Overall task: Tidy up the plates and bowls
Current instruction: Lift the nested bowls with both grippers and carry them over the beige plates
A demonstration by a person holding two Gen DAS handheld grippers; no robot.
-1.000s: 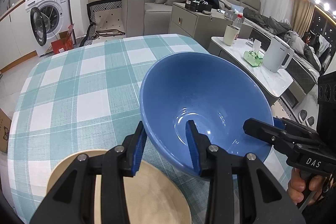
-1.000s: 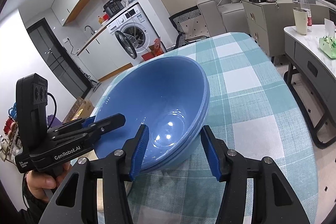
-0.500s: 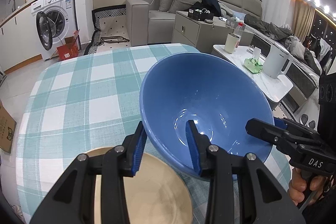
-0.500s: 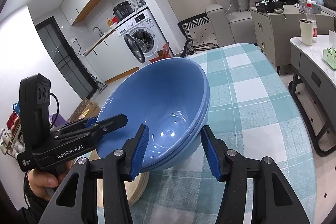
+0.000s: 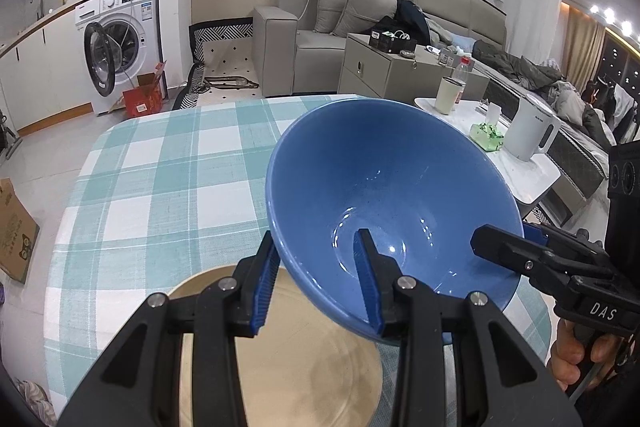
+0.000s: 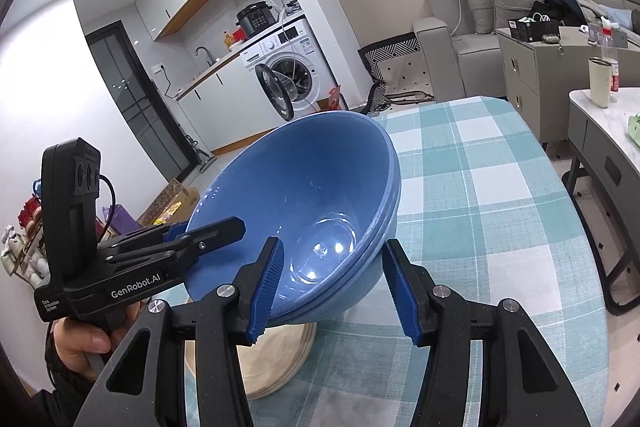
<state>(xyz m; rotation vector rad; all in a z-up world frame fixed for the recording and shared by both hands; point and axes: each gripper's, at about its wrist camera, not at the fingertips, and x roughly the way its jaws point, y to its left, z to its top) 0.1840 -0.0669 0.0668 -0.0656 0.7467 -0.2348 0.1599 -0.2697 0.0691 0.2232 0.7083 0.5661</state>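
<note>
A stack of nested blue bowls (image 5: 384,187) (image 6: 316,195) hangs tilted in the air above a beige plate (image 5: 288,359) (image 6: 276,359) on the checked tablecloth. My left gripper (image 5: 316,283) is shut on the near rim, one finger inside and one outside. My right gripper (image 6: 334,283) straddles the opposite rim, one finger inside and one outside; whether its pads press the bowls is unclear. Each gripper shows in the other's view, at the bowls' rim (image 5: 520,255) (image 6: 192,239).
The round table (image 5: 160,167) (image 6: 500,187) has a teal and white checked cloth. A marble side table (image 5: 520,163) with a white kettle, a cup and a bottle stands to the right. A sofa, a cabinet and a washing machine stand beyond.
Both grippers and the bowls have risen together and drawn back toward me, so the bowls now hang over the beige plate. More of the plate shows beneath them.
</note>
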